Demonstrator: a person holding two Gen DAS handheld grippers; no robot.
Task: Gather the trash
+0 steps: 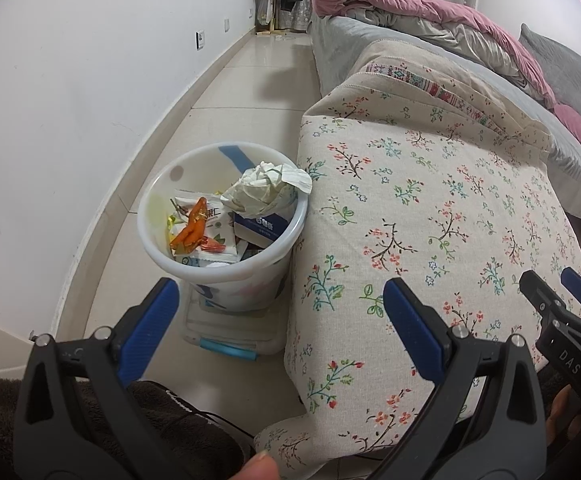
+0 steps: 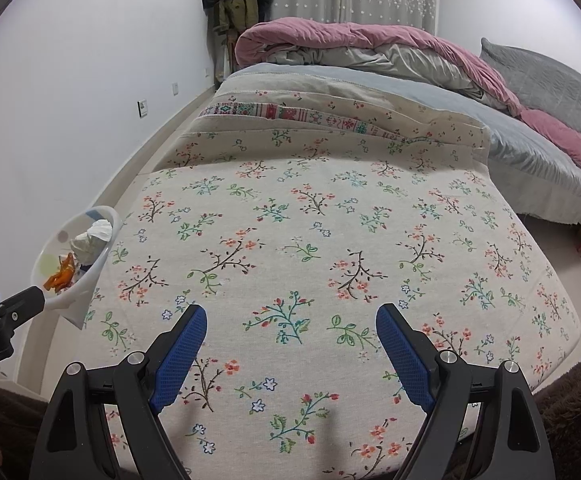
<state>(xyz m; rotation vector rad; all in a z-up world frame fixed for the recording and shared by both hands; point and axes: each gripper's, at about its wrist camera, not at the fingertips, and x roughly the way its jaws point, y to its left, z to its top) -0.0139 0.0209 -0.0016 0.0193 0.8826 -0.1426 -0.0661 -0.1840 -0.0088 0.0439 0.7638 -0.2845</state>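
The left gripper (image 1: 280, 292) hangs with its blue pads spread wide and nothing between them, tilted down over the gap where the bin (image 1: 226, 276) meets the cloth (image 1: 430, 184). In the left wrist view the bin sits at about 10 o'clock from the gripper, on the floor (image 1: 226, 92) atop a clear lidded box (image 1: 230, 332), pressed against the cloth's edge. It is filled with trash: crumpled paper (image 1: 266, 188) at its 1 o'clock rim, an orange wrapper (image 1: 192, 228) toward 8 o'clock, a blue and white carton (image 1: 262, 228) at 4 o'clock. The right gripper (image 2: 290, 322) is likewise wide open and holds nothing, poised above the flowered cloth; from it the bin shows at 9 o'clock. Beyond the cloth, at 12 to 2 o'clock, lies a bed (image 2: 522, 152) with a pink quilt (image 2: 370, 36)
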